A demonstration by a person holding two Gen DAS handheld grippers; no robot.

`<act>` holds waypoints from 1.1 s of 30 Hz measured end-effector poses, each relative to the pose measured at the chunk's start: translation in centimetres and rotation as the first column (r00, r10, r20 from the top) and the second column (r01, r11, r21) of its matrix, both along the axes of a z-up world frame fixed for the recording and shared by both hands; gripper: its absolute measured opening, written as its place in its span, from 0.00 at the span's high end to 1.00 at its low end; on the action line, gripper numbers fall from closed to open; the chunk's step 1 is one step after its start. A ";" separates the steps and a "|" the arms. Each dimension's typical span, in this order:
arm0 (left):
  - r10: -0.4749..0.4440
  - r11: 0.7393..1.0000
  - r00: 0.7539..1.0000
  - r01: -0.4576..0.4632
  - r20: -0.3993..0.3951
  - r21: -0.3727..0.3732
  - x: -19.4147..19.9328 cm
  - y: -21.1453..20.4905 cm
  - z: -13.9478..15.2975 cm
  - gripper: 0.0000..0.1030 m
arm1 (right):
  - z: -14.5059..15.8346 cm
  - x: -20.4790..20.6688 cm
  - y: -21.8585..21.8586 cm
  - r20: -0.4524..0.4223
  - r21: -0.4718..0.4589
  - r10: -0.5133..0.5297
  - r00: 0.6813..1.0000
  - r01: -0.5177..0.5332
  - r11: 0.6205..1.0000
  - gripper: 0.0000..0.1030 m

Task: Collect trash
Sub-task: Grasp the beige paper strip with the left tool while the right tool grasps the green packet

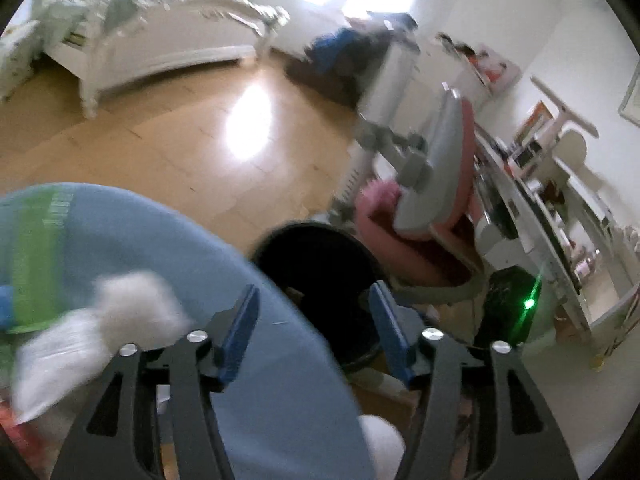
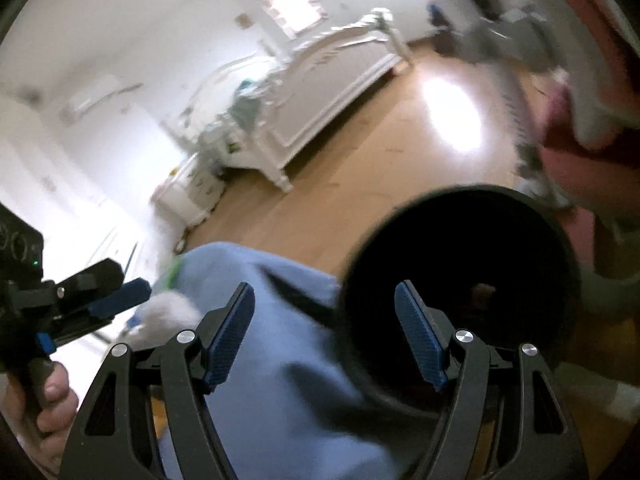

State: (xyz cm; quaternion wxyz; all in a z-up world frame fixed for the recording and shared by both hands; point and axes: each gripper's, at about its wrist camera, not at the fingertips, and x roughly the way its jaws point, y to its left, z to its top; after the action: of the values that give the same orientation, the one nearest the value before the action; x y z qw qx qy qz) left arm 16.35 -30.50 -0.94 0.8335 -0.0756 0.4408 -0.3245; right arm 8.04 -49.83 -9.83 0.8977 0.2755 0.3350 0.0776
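A black round bin (image 1: 320,264) stands on the wooden floor beside a blue-covered surface (image 1: 168,248). My left gripper (image 1: 316,320) hangs open over the blue edge and the bin's rim, with nothing between its pads. White crumpled paper (image 1: 132,308) and a white plastic wrapper (image 1: 56,364) lie on the blue cover, left of the left fingers. In the right wrist view my right gripper (image 2: 328,320) is open and empty, held over the blue cover (image 2: 272,380) and the bin (image 2: 460,276). A small brownish scrap (image 2: 484,291) shows inside the bin. The left gripper (image 2: 128,295) appears at the left, held by a hand (image 2: 52,396).
A pink and grey chair (image 1: 424,232) stands just behind the bin, with a cluttered white desk (image 1: 552,216) to its right. A white bed (image 1: 168,48) lies across the wooden floor (image 1: 160,140). A green item (image 1: 36,256) rests on the blue cover. Both views are blurred.
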 end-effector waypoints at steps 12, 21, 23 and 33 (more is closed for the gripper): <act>0.345 0.932 0.938 -0.343 -0.003 0.114 1.0 24.6 -1.0 0.41 | 6.7 7.5 19.5 -0.068 -0.077 0.388 0.919 -0.392 0.917 0.27; 0.280 0.953 0.955 -0.264 -0.100 0.146 3.8 26.7 -5.4 0.63 | 2.6 17.5 27.5 -0.380 -0.126 0.391 0.838 -0.466 0.876 0.45; 0.279 0.954 0.953 -0.260 -0.120 0.151 4.6 26.9 -6.3 0.70 | 1.3 18.4 27.6 -0.422 -0.112 0.398 0.815 -0.482 0.869 0.45; 0.335 0.940 0.939 -0.327 -0.082 0.097 3.7 29.8 -6.2 0.90 | 2.1 17.5 27.9 -0.352 -0.088 0.476 0.806 -0.535 0.840 0.89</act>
State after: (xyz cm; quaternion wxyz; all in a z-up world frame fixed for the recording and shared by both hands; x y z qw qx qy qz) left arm 20.01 -0.75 -7.09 0.8561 -0.1304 0.4748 -0.1572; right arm 25.49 -21.96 -7.75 0.8001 0.1010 0.5412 0.2383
